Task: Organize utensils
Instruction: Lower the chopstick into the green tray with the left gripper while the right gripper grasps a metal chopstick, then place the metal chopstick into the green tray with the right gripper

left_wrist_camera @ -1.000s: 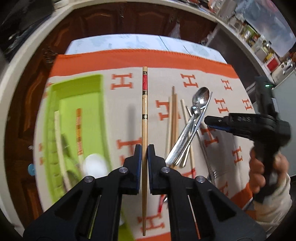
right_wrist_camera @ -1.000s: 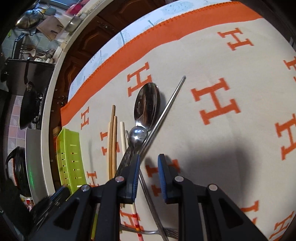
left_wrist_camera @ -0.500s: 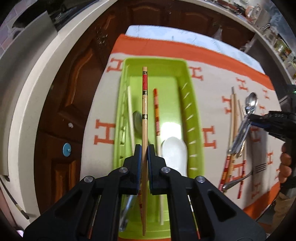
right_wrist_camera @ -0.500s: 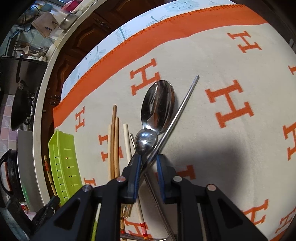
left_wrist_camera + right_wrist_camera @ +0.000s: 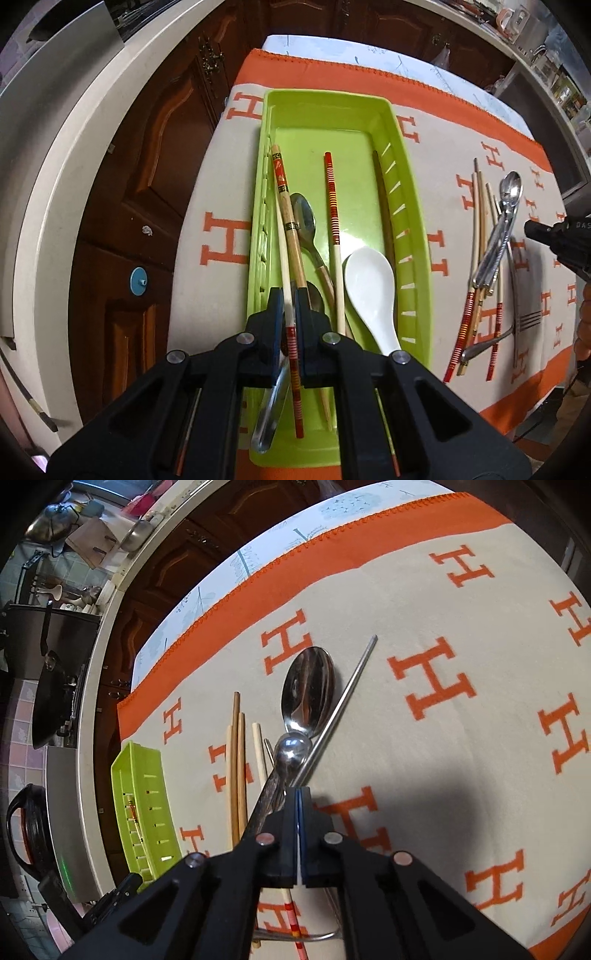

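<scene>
Left gripper (image 5: 290, 306) parted, right gripper (image 5: 298, 801) closed.

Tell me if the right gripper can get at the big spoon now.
Probably not yet. The right gripper is shut on the metal chopstick, so its jaws are taken. The big spoon lies uncovered just ahead, beside that chopstick.

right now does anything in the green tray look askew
Yes: the bamboo chopstick lies slanted across the green tray, leaning on its left wall, while the striped chopstick lies straight. The white spoon looks fine.
</scene>
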`<action>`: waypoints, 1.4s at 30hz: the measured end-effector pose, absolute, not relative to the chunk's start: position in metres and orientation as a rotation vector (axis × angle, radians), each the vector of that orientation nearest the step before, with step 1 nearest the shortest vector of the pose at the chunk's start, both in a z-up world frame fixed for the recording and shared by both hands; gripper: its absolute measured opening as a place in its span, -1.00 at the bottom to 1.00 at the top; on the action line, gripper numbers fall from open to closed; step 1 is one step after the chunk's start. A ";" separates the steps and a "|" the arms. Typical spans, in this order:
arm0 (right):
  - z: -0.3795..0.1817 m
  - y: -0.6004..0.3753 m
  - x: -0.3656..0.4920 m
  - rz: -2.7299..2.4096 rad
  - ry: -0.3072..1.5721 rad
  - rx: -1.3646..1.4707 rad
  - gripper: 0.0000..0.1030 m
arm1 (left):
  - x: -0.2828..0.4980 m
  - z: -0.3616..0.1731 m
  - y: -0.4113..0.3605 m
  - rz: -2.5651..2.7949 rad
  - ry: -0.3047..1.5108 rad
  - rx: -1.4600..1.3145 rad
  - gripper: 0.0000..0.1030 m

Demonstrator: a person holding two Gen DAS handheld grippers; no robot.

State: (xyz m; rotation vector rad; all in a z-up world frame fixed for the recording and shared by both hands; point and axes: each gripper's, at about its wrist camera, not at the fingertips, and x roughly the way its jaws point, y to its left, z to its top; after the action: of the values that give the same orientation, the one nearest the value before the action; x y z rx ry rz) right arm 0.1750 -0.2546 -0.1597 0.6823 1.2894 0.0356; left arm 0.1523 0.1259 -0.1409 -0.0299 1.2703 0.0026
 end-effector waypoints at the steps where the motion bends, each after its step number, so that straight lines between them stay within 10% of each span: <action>1: -0.159 -0.254 0.175 0.043 1.292 0.683 -1.00 | 0.150 -0.139 0.127 0.000 1.268 -0.037 -0.91; 18: -0.178 -0.236 0.194 -0.024 1.354 0.681 -0.73 | 0.118 -0.128 0.144 -0.013 1.246 -0.115 -0.91; 42: -0.114 -0.202 0.146 0.165 1.270 0.639 -0.89 | 0.098 -0.103 0.167 -0.009 1.154 -0.188 -0.91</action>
State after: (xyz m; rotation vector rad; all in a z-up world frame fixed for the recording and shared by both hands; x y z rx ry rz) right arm 0.1461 -0.2015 -0.1143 0.6393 1.2705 0.1654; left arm 0.0984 0.1669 -0.1030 -0.1878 1.1541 -0.0093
